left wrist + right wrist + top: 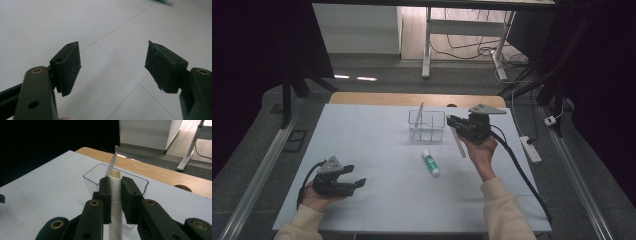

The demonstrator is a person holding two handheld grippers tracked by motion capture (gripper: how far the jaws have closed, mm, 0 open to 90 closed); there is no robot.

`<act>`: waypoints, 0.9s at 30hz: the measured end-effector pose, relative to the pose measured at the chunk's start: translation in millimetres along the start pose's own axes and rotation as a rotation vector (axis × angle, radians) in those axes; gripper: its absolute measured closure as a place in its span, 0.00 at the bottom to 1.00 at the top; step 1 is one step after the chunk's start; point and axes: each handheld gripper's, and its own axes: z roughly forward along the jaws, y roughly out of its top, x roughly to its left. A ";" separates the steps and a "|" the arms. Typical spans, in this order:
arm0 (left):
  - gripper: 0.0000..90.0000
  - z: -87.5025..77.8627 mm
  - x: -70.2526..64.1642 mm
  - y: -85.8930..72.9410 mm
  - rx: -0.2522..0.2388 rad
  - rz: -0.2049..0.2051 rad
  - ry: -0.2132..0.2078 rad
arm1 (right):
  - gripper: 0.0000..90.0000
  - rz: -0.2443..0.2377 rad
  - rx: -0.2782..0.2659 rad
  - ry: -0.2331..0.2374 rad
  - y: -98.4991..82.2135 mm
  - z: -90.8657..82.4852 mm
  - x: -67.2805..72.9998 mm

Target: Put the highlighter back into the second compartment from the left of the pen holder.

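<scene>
My right gripper [453, 123] is shut on a long white tube [458, 144], which hangs slanted below the jaws, just right of a clear plastic bin [427, 125]. In the right gripper view the tube [116, 178] stands upright between the pads of that gripper [116, 195], with the bin [90, 185] right behind it. A thin white stick [419, 114] leans inside the bin, its tip [112, 164] showing above the rim. A white-and-green glue stick [430, 163] lies on the mat in front of the bin. My left gripper [356, 176] rests open at the near left, nothing between its jaws [112, 65].
A white mat [372, 145] covers the wooden table [412, 98], whose edge shows at the back. The right gripper's cable [517, 165] trails down the right side. Beyond the table are a desk frame [428, 45], floor cables and a power strip [530, 149].
</scene>
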 end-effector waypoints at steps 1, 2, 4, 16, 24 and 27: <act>0.31 -0.1 0.0 0.1 -0.002 -0.001 0.000 | 0.87 0.002 0.000 0.000 0.5 0.7 -0.2; 0.31 -0.3 0.0 0.1 -0.002 -0.001 0.000 | 0.87 0.006 -0.003 0.003 0.9 1.7 -0.5; 0.31 -0.4 0.2 0.1 -0.003 -0.001 0.000 | 0.87 0.011 -0.010 -0.002 1.7 3.0 -0.7; 0.31 -0.5 0.6 0.0 -0.002 -0.001 0.001 | 0.87 0.009 -0.044 -0.014 11.7 8.6 0.2; 0.31 -0.3 0.9 -0.2 -0.001 -0.001 0.000 | 0.87 0.007 -0.049 -0.024 14.7 14.1 -0.9; 0.31 -0.5 0.9 -0.2 -0.003 -0.001 0.000 | 0.87 0.006 -0.051 -0.027 17.2 16.2 -1.3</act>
